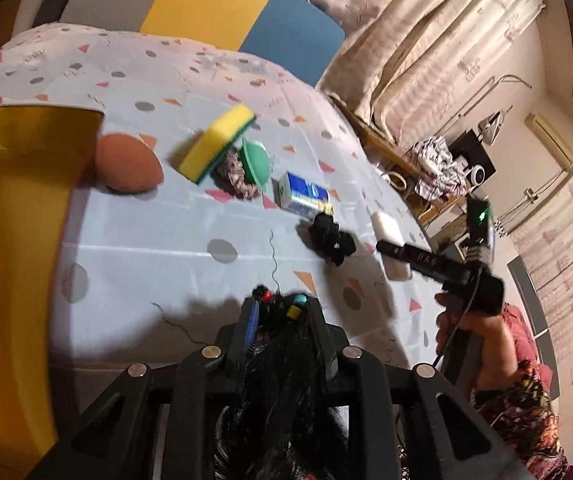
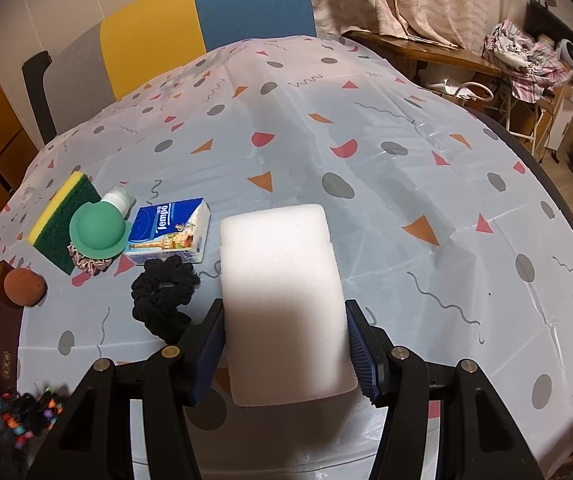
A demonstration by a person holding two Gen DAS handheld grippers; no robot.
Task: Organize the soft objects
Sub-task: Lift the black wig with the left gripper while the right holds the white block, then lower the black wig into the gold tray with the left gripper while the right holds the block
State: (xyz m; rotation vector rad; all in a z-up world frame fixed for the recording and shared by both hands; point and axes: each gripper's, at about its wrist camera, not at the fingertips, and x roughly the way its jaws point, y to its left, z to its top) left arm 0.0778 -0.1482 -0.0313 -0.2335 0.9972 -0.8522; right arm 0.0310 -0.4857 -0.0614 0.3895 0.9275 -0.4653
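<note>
Left gripper (image 1: 282, 308): my jaws are pinched on a black hair bundle with coloured beads (image 1: 286, 364), held above the counter (image 1: 146, 232).
Right gripper (image 2: 284, 344): my jaws hold the white sponge (image 2: 282, 296) by both sides, resting on the counter.
Neighbours: black scrunchie (image 2: 164, 296) just beside the sponge, tissue pack (image 2: 172, 230) behind.

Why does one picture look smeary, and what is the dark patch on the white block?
Left wrist view: motion blur smears the yellow sponge and the gold box; the fisheye lens curves the table edge. Right wrist view: sharper; a shadow covers the lower part of the white foam block held in the right tool, while its top is brightly lit.
</note>
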